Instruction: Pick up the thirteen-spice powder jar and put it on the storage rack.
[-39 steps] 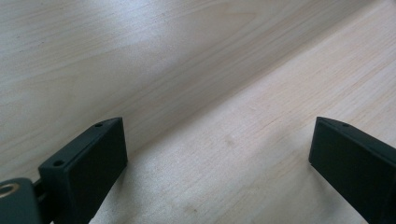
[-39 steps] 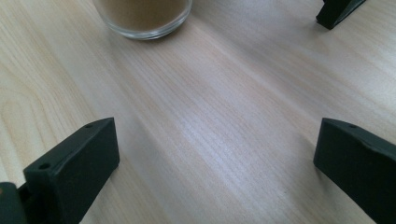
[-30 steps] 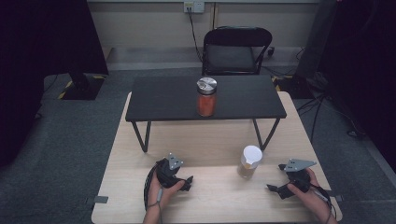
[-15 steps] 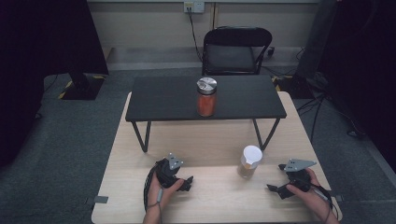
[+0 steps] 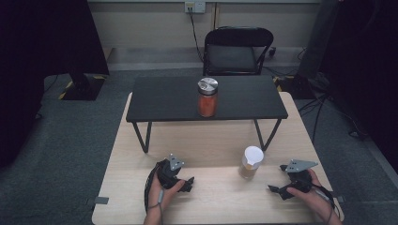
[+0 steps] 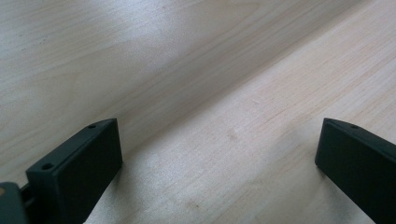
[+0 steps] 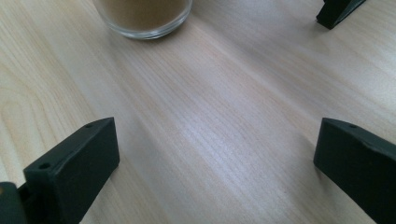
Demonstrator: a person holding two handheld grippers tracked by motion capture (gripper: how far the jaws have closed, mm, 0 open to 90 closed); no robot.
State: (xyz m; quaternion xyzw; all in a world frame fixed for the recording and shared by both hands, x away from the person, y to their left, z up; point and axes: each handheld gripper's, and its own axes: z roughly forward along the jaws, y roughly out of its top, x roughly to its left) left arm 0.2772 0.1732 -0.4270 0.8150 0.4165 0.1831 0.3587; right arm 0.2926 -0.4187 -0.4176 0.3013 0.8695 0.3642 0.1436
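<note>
A glass jar with a white lid and brown contents (image 5: pixel 251 162) stands on the light wooden table (image 5: pixel 216 197) near its front right. Its glass base (image 7: pixel 142 16) appears at the top of the right gripper view. A second jar with orange contents and a silver lid (image 5: pixel 207 97) stands on the low black table (image 5: pixel 169 99). My left gripper (image 5: pixel 189 183) rests on the wood at the front left, jaws wide apart over bare wood (image 6: pixel 219 154). My right gripper (image 5: pixel 276 191) lies at the front right, to the right of the brown jar, open with nothing between its jaws.
The low black table's legs (image 5: pixel 141 138) stand on the wooden table behind the grippers; one leg foot (image 7: pixel 337 11) shows in the right gripper view. A black chair (image 5: pixel 233 51) stands behind the tables. Grey carpet surrounds the table.
</note>
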